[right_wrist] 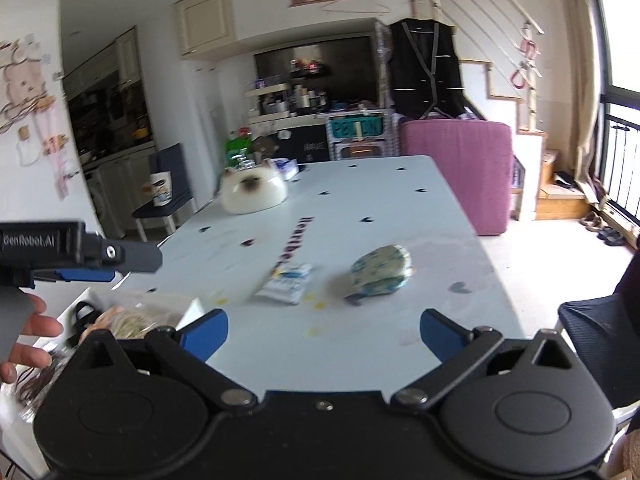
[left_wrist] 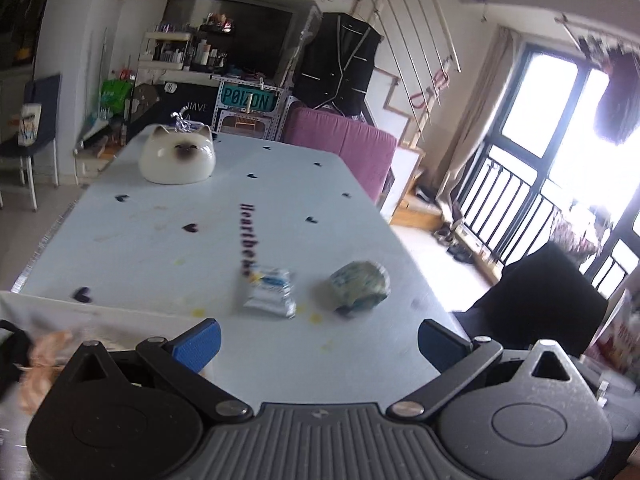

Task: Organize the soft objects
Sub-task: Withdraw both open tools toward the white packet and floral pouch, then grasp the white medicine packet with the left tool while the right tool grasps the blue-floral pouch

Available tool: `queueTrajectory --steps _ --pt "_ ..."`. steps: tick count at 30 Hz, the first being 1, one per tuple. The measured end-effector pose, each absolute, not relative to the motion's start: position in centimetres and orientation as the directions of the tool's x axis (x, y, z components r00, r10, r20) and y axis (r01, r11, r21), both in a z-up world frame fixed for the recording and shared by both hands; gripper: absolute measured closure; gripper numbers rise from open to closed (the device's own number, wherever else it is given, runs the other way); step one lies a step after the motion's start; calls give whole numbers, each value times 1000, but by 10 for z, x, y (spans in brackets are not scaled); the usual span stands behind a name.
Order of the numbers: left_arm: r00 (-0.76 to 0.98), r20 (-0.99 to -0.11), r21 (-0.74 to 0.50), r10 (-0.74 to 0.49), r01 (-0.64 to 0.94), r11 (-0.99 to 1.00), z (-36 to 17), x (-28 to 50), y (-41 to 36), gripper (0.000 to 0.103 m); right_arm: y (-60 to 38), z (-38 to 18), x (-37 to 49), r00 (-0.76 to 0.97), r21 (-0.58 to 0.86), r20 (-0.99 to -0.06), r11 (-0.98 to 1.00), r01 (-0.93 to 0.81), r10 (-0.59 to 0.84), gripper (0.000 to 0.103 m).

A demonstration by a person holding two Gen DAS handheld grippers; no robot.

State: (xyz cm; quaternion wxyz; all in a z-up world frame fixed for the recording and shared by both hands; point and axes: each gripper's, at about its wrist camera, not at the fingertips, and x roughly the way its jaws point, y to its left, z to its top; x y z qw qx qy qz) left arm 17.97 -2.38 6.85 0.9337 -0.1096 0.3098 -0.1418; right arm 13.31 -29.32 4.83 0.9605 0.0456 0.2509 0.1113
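A white tissue packet with blue print (left_wrist: pixel 270 291) (right_wrist: pixel 289 282) lies on the pale table (left_wrist: pixel 160 248) (right_wrist: pixel 400 216). Right of it sits a soft round floral pouch (left_wrist: pixel 361 283) (right_wrist: pixel 382 270). My left gripper (left_wrist: pixel 319 338) is open and empty, above the near table edge, short of both. My right gripper (right_wrist: pixel 324 332) is open and empty, also short of them. The left gripper's body (right_wrist: pixel 80 254) shows at the left of the right wrist view. A white box (right_wrist: pixel 132 308) at the near left holds soft items.
A white cat-face ceramic bowl (left_wrist: pixel 178 155) (right_wrist: pixel 254 192) stands at the far left of the table. A pink cushioned seat (left_wrist: pixel 344 148) (right_wrist: pixel 460 168) is behind the table. A dark chair (left_wrist: pixel 536 296) (right_wrist: pixel 596 340) stands at the right.
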Motion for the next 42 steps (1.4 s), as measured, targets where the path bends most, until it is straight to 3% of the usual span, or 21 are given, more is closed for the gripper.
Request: queueTrajectory --steps 9,12,16,21,30,42 --pt "729 -513 -613 -453 58 788 50 238 -49 0 -330 31 164 847 173 -502 980 -99 175 0" --pt "727 -520 -639 -448 17 769 39 254 -58 0 -338 24 175 845 176 -511 981 -77 158 0" --pt "776 -527 -558 -347 -7 830 29 274 -67 0 -346 18 190 853 179 -504 983 -49 134 0" --pt "821 -533 -371 -205 -8 929 16 294 -71 0 -344 10 212 865 158 -486 986 -51 122 0" --pt "805 -586 -65 -95 70 995 -23 325 -85 0 -325 -9 258 865 136 -469 982 -128 178 0" --pt "752 -652 25 -93 143 989 -59 369 -95 0 -319 -25 300 835 55 -531 989 -139 147 0"
